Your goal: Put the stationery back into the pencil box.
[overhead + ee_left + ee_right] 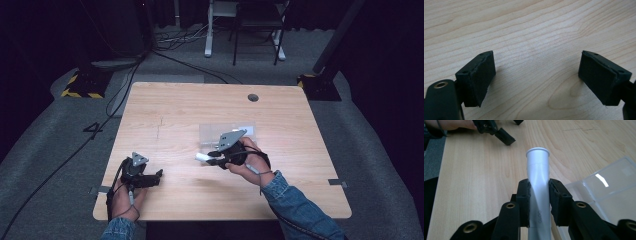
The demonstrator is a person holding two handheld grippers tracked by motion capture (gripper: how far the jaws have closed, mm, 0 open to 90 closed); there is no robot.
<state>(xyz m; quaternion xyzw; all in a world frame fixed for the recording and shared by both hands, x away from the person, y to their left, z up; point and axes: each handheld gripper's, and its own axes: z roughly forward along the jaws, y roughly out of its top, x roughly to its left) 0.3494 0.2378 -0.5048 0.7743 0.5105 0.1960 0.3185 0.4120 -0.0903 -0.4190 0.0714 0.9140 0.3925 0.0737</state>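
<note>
In the right gripper view, the right gripper [538, 202] has its fingers [524, 202] pressed narrowly against both sides of a white plastic tube [537, 167]. The tube runs forward between the pads, and its flanged open end points toward the far side of the counter [474, 182]. The high view shows the tube [202, 157] jutting left from the right gripper [216, 156], seemingly just above the wood and close to a clear plastic case [220, 132] lying open and flat behind it.

The grip appears to sit well back on the tube, leaving a long free length. To carry it well, the person would likely keep the squeeze steady and the wrist level so the smooth tube neither slides nor swings. The glossy case [614, 187] lies just to the side, so the free end needs room to clear its edge.

Farther off, the left gripper [150, 179] rests near the counter's front left corner. Its fingers [480, 77] stand wide apart over bare wood with nothing between them, ready to take the tube's free end if a handover is wanted.
</note>
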